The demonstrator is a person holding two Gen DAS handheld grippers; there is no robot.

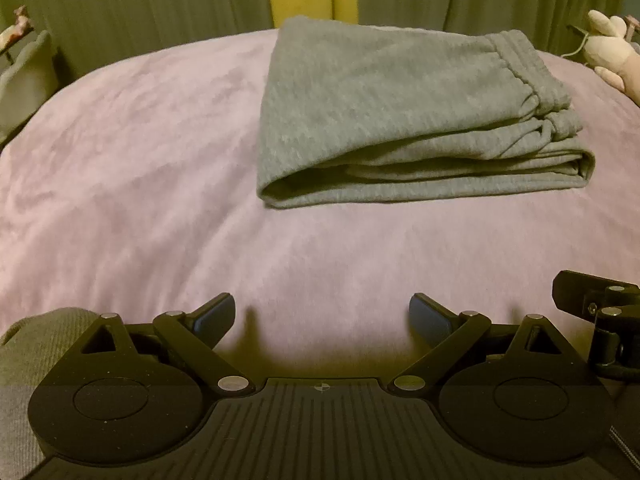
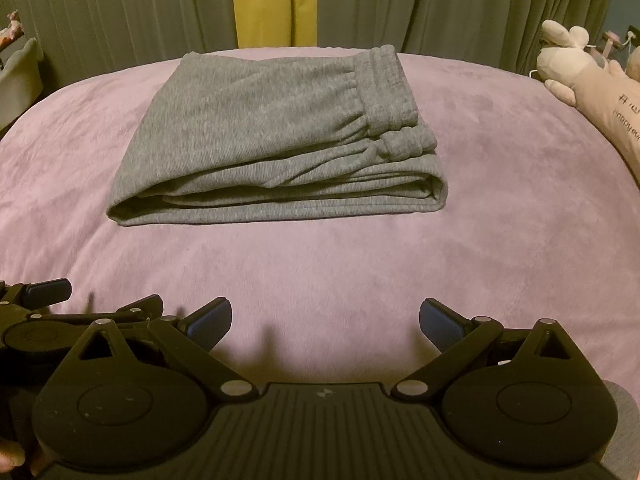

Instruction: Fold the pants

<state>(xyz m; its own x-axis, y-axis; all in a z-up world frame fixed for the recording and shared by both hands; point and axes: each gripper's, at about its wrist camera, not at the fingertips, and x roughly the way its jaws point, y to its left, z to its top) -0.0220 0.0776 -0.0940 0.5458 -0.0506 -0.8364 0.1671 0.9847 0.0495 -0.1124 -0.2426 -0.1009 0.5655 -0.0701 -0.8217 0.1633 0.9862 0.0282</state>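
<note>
Grey pants (image 1: 404, 112) (image 2: 276, 140) lie folded into a compact stack on the pink bed cover (image 1: 140, 184) (image 2: 500, 200), waistband at the right, layered edges facing me. My left gripper (image 1: 322, 316) hovers open near the front of the bed, well short of the pants, nothing between its blue-padded fingers. My right gripper (image 2: 325, 320) is open too and empty, level with the left and equally far back from the stack. The left gripper's fingers (image 2: 44, 290) show at the left edge of the right wrist view; part of the right gripper (image 1: 592, 300) shows at the right edge of the left wrist view.
Grey-green curtains with a yellow strip (image 2: 264, 4) hang behind the bed. A pale plush toy (image 2: 584, 80) (image 1: 612, 52) lies at the bed's right edge. A pale bin (image 1: 24, 80) stands off the left side. Bare pink cover surrounds the pants.
</note>
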